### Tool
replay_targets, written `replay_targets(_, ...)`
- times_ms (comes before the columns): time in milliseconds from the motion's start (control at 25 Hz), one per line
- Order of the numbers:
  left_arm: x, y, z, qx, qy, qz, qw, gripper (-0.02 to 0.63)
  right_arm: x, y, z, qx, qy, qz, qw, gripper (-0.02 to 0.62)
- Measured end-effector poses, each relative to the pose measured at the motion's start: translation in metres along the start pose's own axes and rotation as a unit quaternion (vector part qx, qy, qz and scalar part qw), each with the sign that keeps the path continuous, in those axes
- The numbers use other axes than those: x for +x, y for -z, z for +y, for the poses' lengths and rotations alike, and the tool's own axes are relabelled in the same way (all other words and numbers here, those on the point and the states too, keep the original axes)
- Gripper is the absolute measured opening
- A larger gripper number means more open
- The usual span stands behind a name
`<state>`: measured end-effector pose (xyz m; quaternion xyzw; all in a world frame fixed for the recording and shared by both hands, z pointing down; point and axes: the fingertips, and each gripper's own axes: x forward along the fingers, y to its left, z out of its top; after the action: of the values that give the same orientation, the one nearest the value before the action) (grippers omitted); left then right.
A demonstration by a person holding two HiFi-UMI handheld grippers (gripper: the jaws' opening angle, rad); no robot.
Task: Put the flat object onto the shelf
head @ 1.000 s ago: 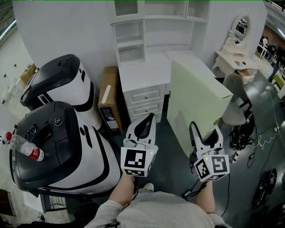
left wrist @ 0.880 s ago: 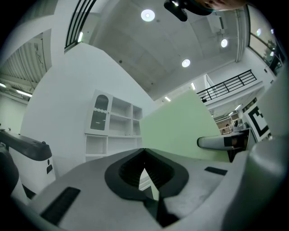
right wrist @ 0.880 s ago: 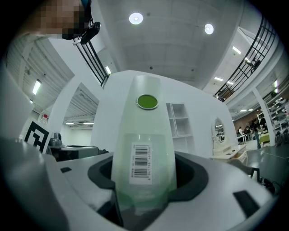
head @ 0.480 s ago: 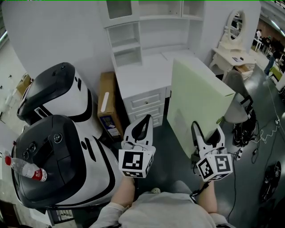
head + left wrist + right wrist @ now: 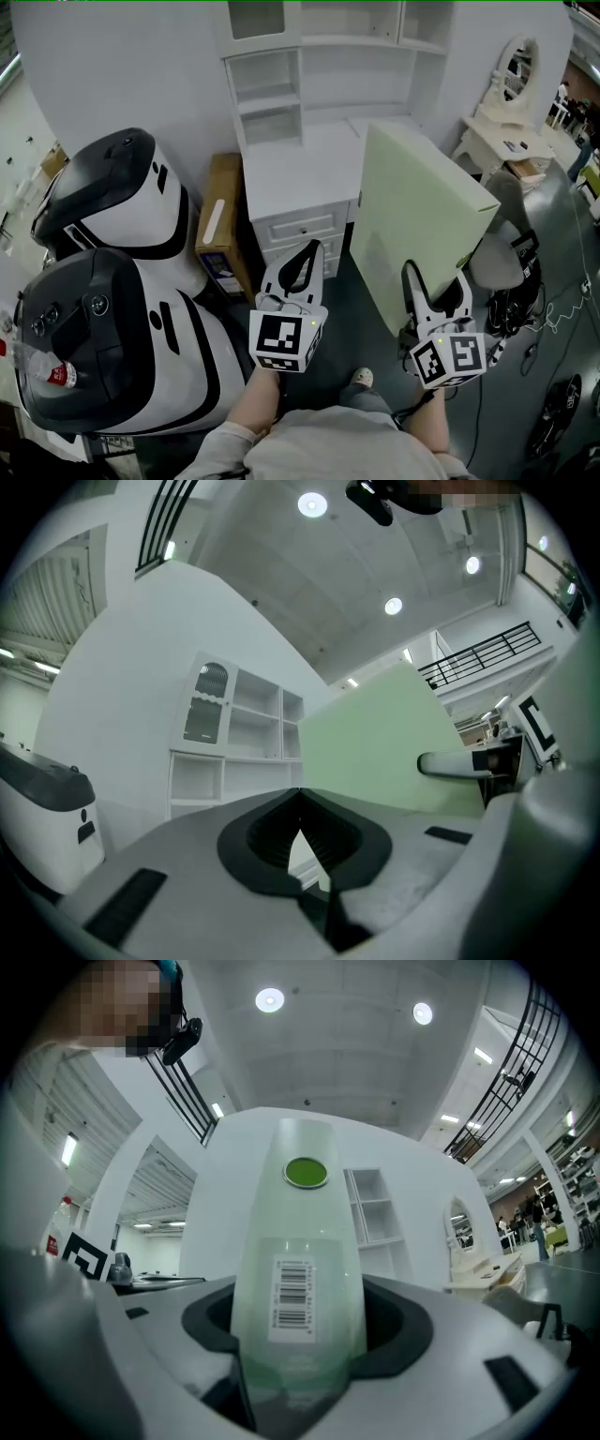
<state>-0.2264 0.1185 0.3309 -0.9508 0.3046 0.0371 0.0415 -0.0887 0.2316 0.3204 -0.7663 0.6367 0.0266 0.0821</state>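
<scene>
Flat panel: we see the pale green flat panel point(image 5: 417, 216) standing on edge, upright with a slight lean, not on the shelf unit.
Right tongs: our right tongs point(image 5: 436, 277) are clamped on the panel's near lower edge. In the right gripper view both jaws press its sides point(image 5: 300, 1335).
Panel from the right tongs: it rises toward 12 o'clock from the jaws in the head view. In the right gripper view its narrow edge point(image 5: 298, 1269) fills the middle, with a barcode label and a round green sticker.
Left tongs: our left tongs point(image 5: 314, 248) are closed, tip against tip, with nothing between them point(image 5: 300, 794).
Panel from the left tongs: at about 2 o'clock, near but apart. In the left gripper view its broad face point(image 5: 375, 752) lies at 1 o'clock.
Shelf unit: the white shelf unit point(image 5: 281, 84) with desk and drawers stands at 12 o'clock from the left tongs. The panel's far edge overlaps the desk top, and we cannot tell whether they touch.
Surroundings: a cardboard box point(image 5: 217, 225) leans at 10 o'clock from the left tongs.
</scene>
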Motion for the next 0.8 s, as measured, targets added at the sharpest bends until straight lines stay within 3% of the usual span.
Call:
replay_targets(480,0.122,-0.005,-0.046,0.01,-0.031,-0.008,0.9994,0.015,0.074,-0.007,-0.109,-0.001,-0.054,0.001,0.999,0.288)
replay_targets(800,0.169,0.01,-0.063,0.013,-0.061,-0.002,0.998,0.015,0.107,0.005,-0.158,0.002,-0.087,0.008,0.996,0.288)
